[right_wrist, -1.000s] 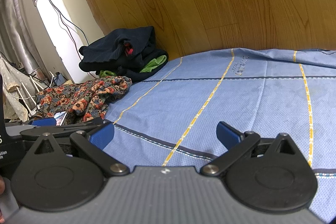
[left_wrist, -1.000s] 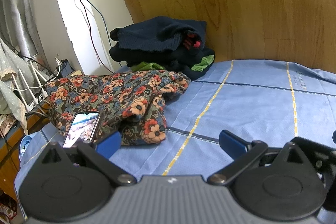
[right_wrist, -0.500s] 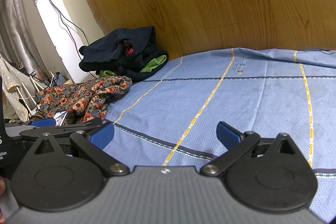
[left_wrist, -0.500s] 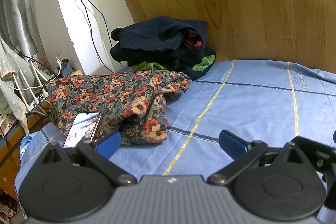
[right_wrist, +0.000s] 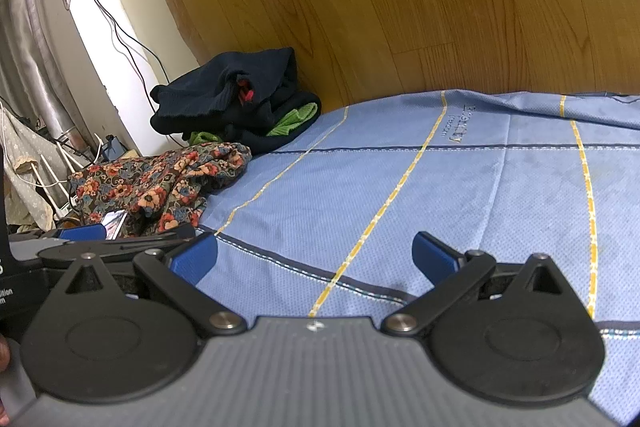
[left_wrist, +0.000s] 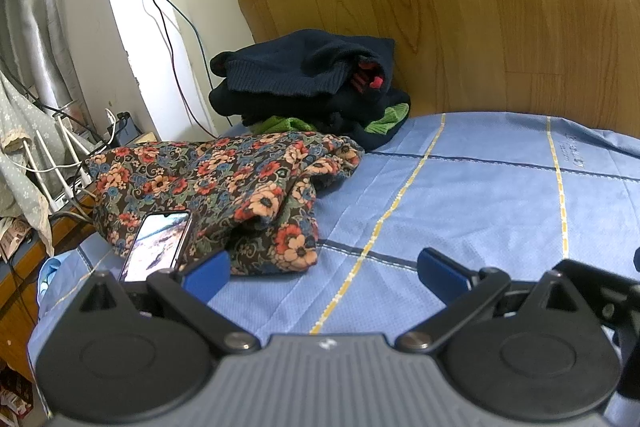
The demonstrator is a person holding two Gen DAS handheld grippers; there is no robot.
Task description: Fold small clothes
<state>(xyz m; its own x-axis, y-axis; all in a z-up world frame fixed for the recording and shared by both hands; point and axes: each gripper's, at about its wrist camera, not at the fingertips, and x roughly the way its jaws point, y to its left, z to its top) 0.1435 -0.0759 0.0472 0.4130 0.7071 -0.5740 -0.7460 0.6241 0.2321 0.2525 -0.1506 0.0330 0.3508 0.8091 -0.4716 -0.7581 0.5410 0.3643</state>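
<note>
Phone (left_wrist: 158, 245): lies on the near left part of the floral garment, screen lit; judged hard and loose, so it should be lifted off before any cloth is pulled.
Floral garment (left_wrist: 224, 187): crumpled heap at the left edge of the bed, touching the dark pile behind it; judged light, soft and limp, with no stiffness to hold a crease unaided.
Hold point: the near hem corner (left_wrist: 294, 253) beside the blue sheet (left_wrist: 460, 195) looks easiest to pinch; a second pinch along the same edge would spread it flat.
Dark knit pile (left_wrist: 304, 83): stacked against the wooden headboard (left_wrist: 440, 7); judged thicker and heavier, green cloth showing beneath.
Left tongs (left_wrist: 322, 269): spread wide, holding nothing, just short of the floral hem.
Right tongs (right_wrist: 314, 253): spread wide, holding nothing, over bare sheet, well apart from the garments.
</note>
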